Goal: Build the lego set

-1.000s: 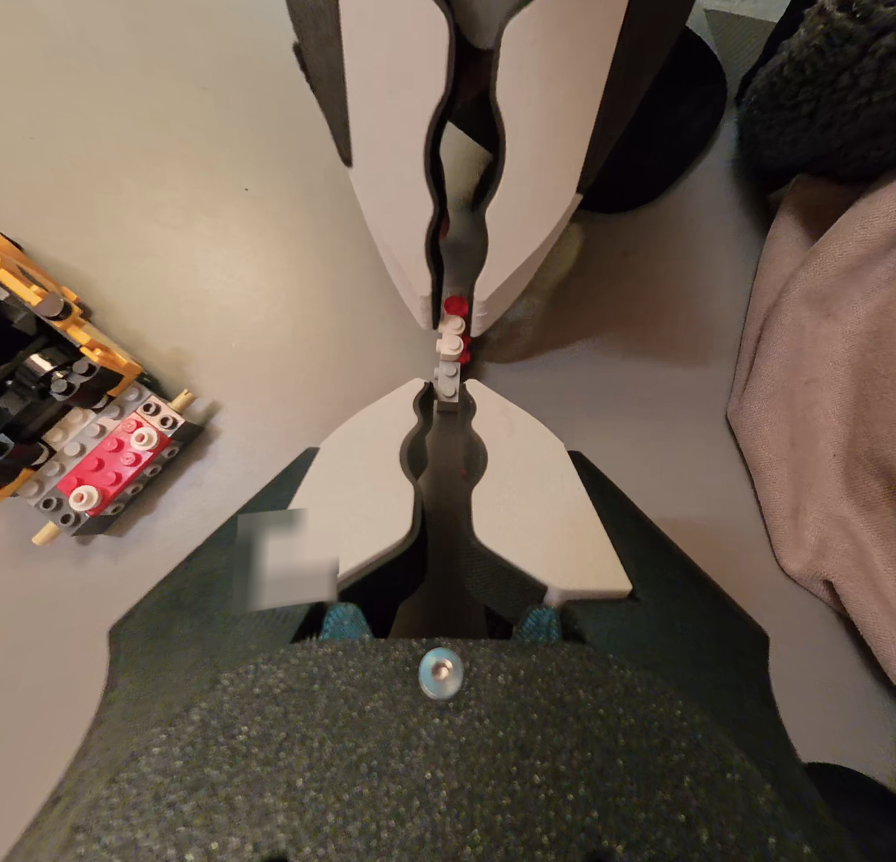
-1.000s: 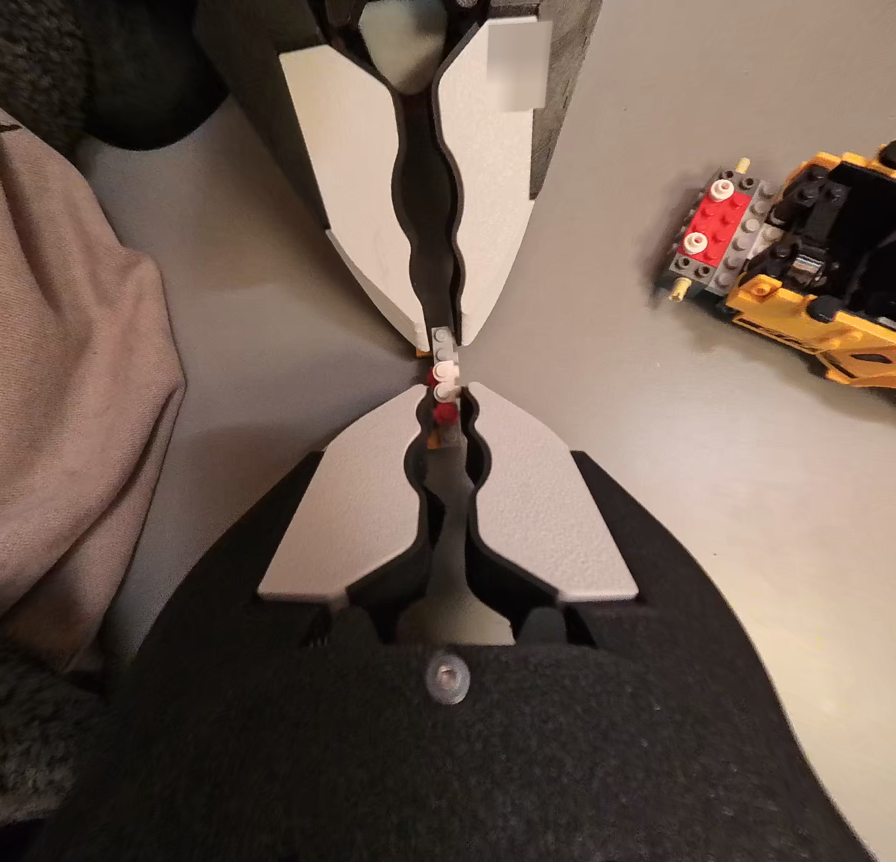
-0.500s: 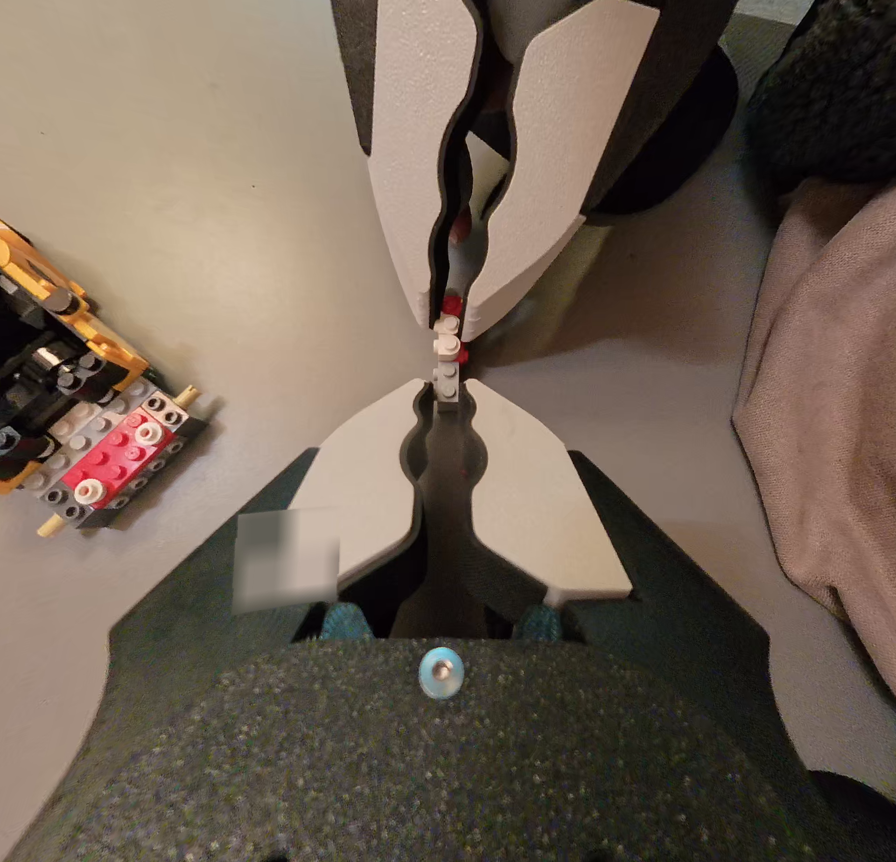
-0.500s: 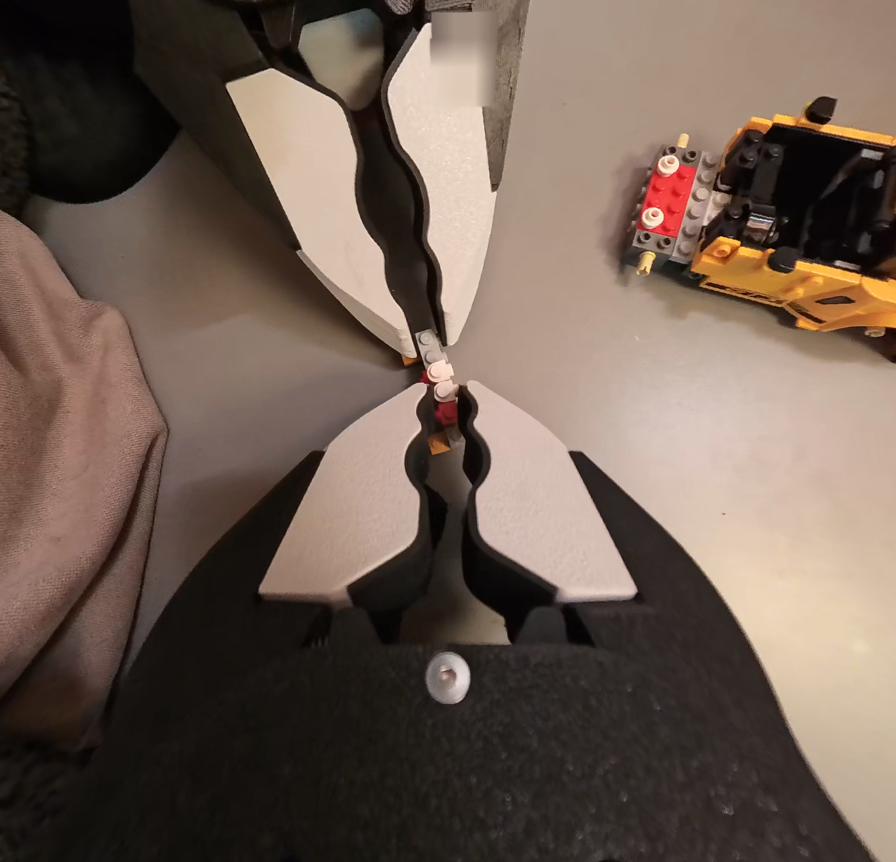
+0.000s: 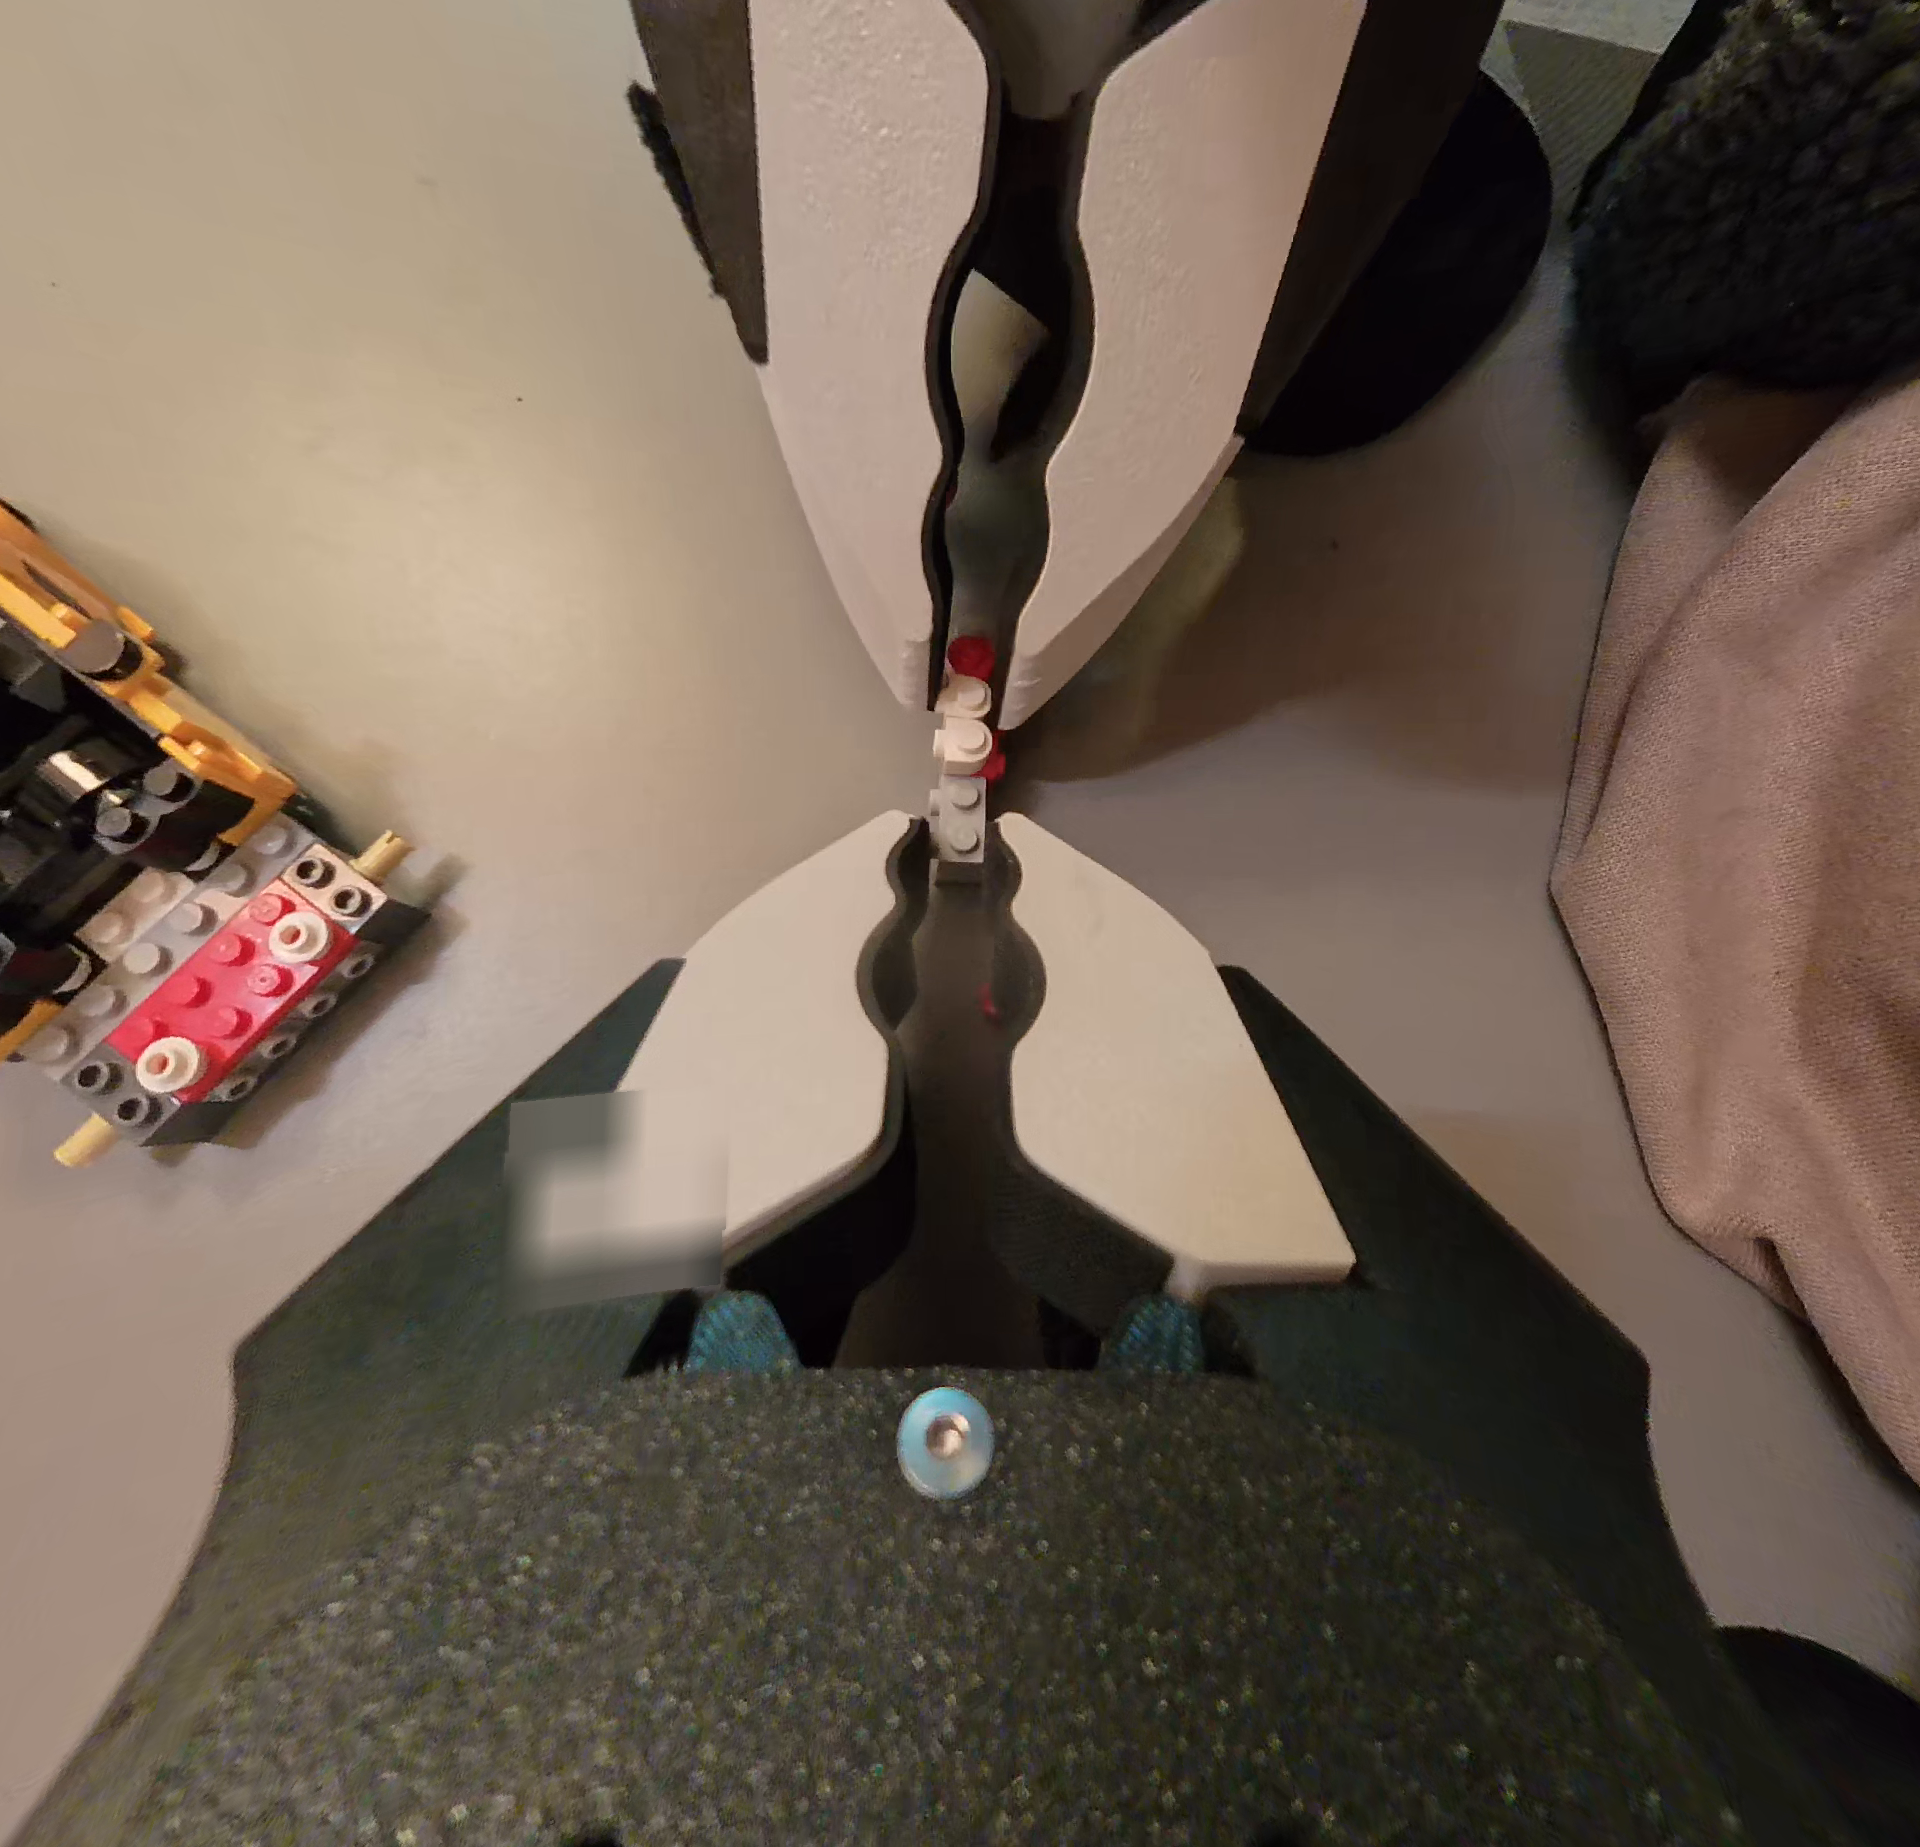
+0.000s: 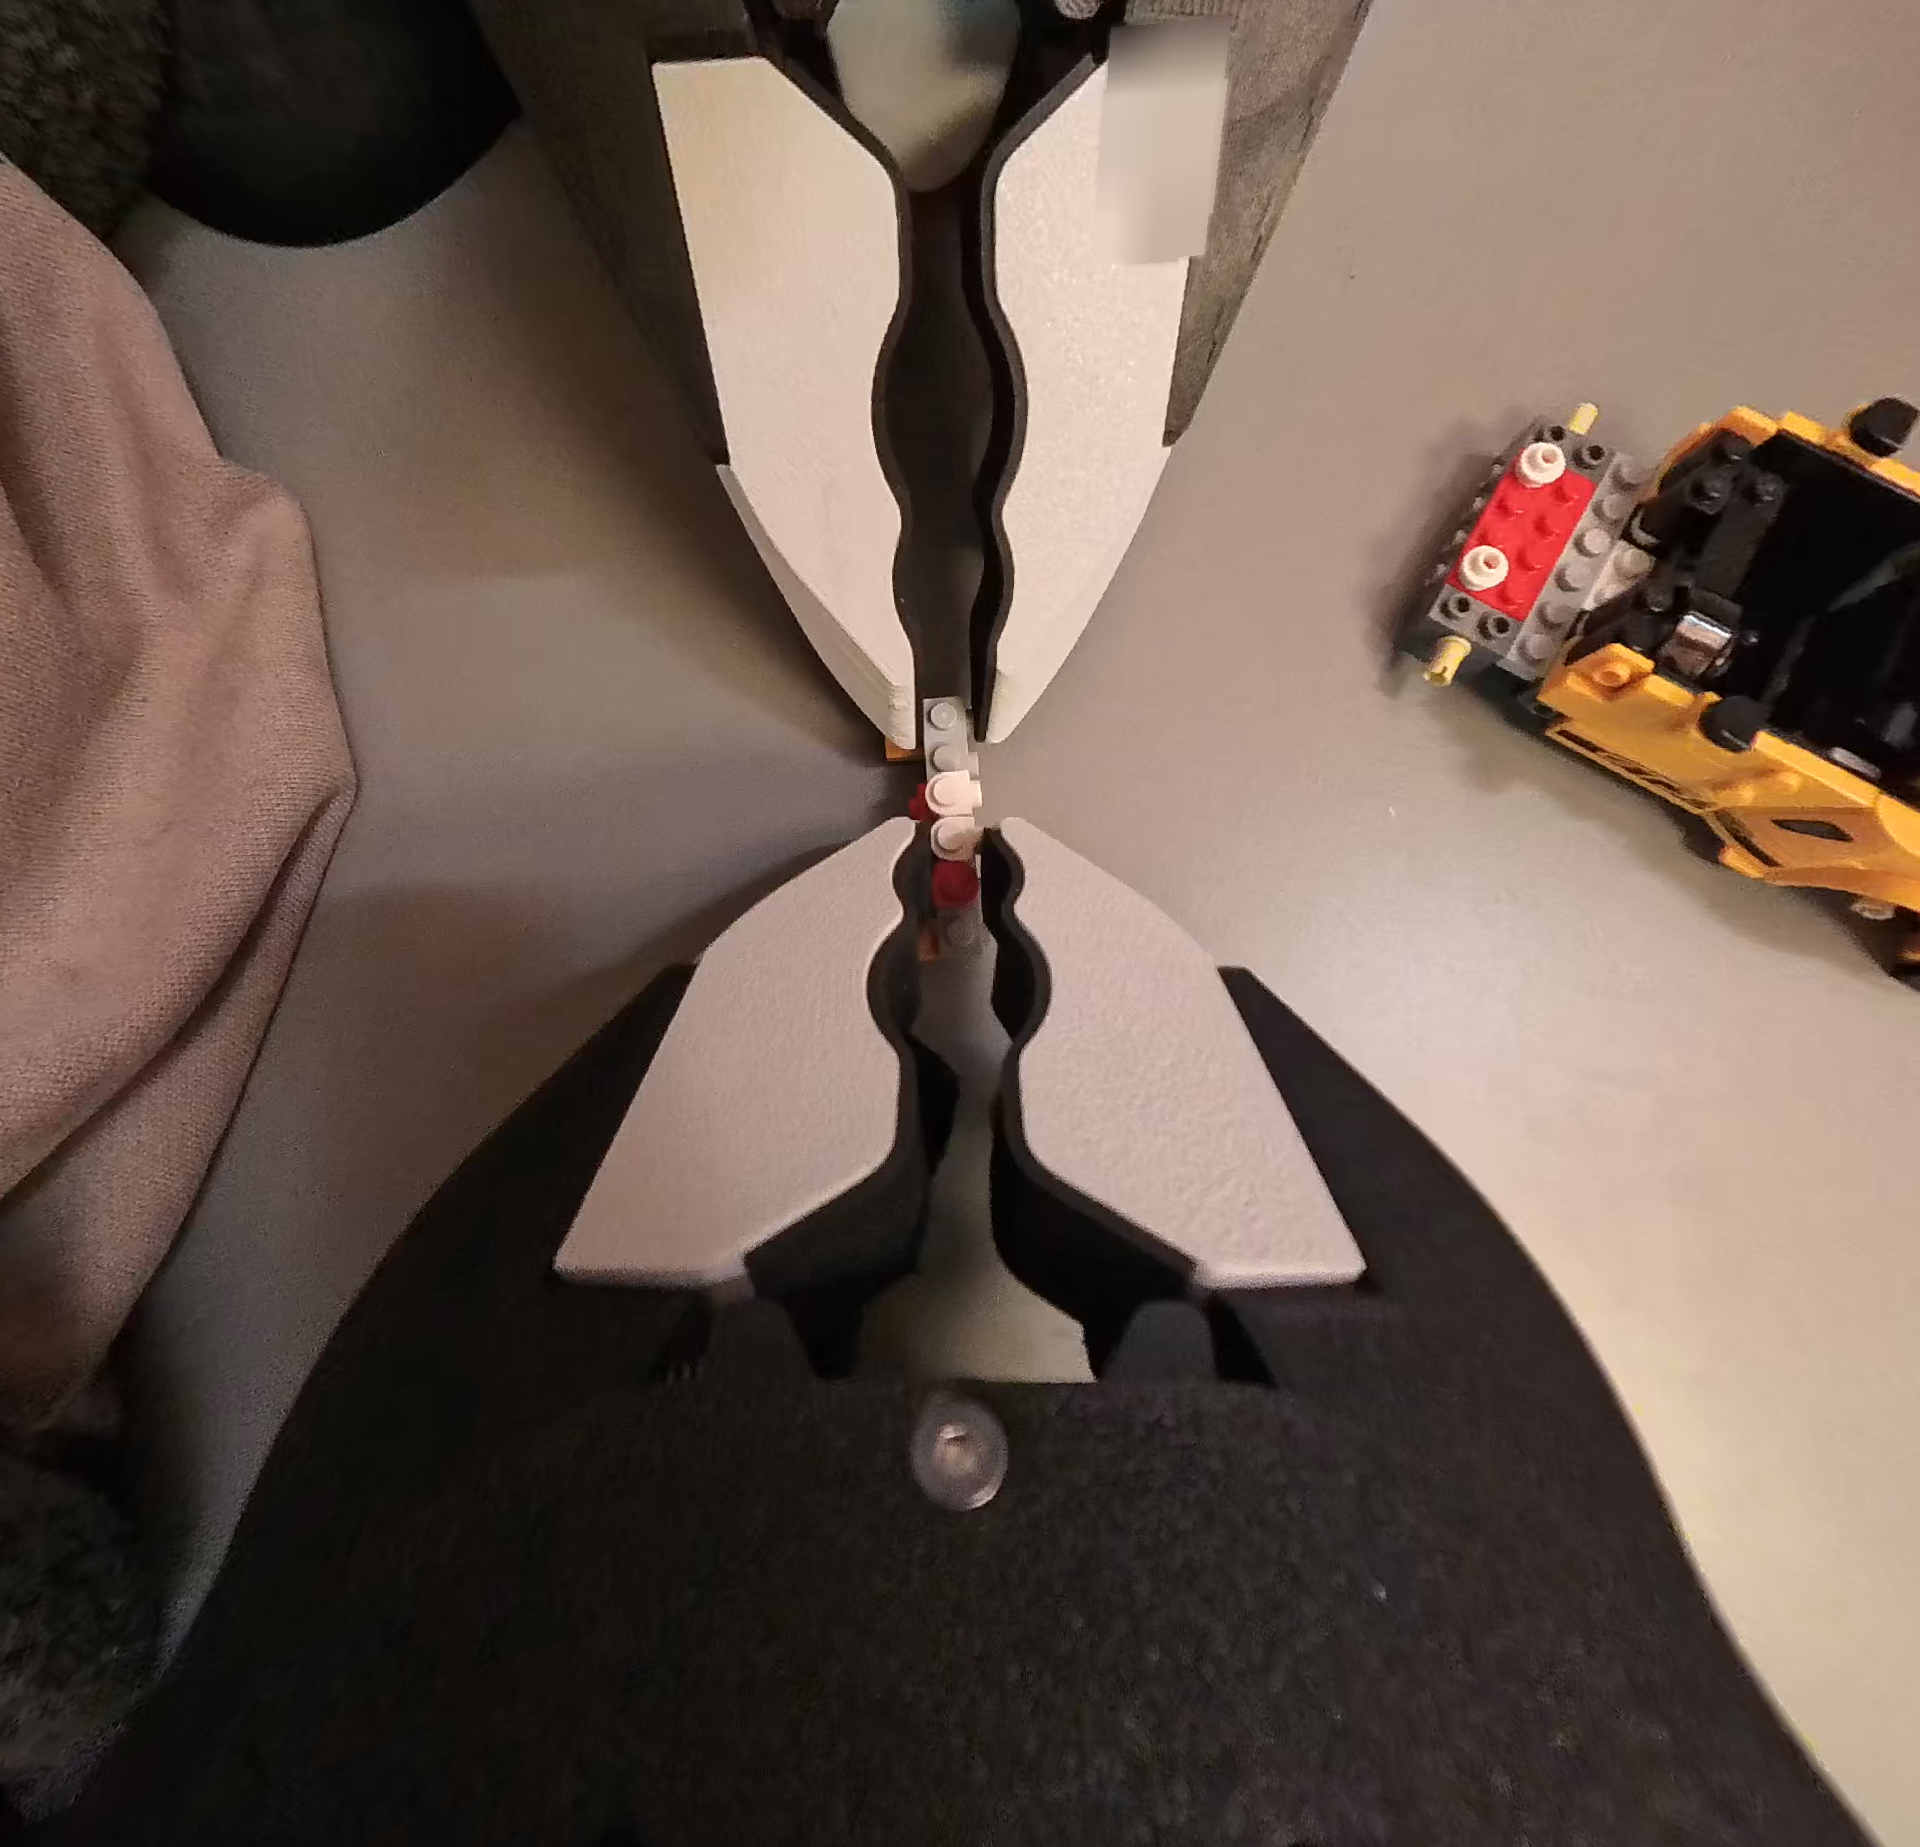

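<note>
A small lego strip (image 5: 961,748), a grey plate with white and red round pieces on it, is held above the table between both grippers. My left gripper (image 5: 961,836) is shut on its grey end. My right gripper (image 6: 951,847) is shut on its red end. The two grippers face each other tip to tip: the right gripper (image 5: 966,680) comes in from the top of the left wrist view, and the left gripper (image 6: 948,722) from the top of the right wrist view. The strip (image 6: 951,789) also shows there. Most of it is hidden inside the pads.
A partly built yellow and black lego vehicle (image 5: 156,914) with a red and grey studded rear lies on the grey table (image 5: 416,343); it also shows in the right wrist view (image 6: 1714,634). A beige cloth (image 5: 1766,862) and a dark fuzzy fabric (image 5: 1766,187) lie at the table's side. The tips of both grippers are at nearly the same place.
Half a second ago the two grippers were tilted against each other; now they are back in a straight line. Both have kept their hold on the small strip.
</note>
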Demonstrator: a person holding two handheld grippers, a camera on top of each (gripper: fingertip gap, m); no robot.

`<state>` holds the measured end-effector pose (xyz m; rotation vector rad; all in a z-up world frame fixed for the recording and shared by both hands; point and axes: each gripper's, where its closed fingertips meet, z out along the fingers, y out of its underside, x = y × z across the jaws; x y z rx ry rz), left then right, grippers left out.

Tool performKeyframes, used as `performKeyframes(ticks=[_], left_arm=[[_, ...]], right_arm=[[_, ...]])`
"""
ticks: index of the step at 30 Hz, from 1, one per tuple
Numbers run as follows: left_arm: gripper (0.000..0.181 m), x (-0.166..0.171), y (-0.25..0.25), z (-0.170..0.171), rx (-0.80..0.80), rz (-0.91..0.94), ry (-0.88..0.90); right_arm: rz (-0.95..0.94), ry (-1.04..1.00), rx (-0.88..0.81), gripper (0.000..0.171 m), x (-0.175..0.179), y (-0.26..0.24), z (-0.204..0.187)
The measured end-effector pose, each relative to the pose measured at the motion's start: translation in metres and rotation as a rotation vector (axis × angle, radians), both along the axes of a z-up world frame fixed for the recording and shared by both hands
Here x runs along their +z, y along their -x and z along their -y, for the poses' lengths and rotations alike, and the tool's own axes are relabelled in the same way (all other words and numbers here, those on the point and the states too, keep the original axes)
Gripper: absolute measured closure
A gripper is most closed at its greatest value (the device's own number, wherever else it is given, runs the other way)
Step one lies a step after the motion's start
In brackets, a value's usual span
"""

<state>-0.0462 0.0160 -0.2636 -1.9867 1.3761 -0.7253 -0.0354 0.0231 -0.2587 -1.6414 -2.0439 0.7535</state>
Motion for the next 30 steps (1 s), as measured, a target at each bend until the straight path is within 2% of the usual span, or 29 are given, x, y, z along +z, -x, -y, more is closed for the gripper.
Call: performKeyframes(ticks=[8,23,25,30], left_arm=[[0.171,0.0,-0.001,0.002,-0.007,0.003,0.012],[0.171,0.0,-0.001,0.002,-0.005,0.006,0.012],[0.171,0.0,-0.001,0.002,-0.005,0.008,0.012],[0.171,0.0,-0.001,0.002,-0.011,0.005,0.005]], right_arm=[[0.005,-0.007,0.082,0.163,0.0,-0.001,0.003],[0.024,0.052,0.03,0.162,0.001,-0.001,0.003],[0.01,0.069,0.03,0.152,0.003,-0.002,0.005],[-0.03,0.055,-0.035,0.149,0.012,-0.011,-0.003]])
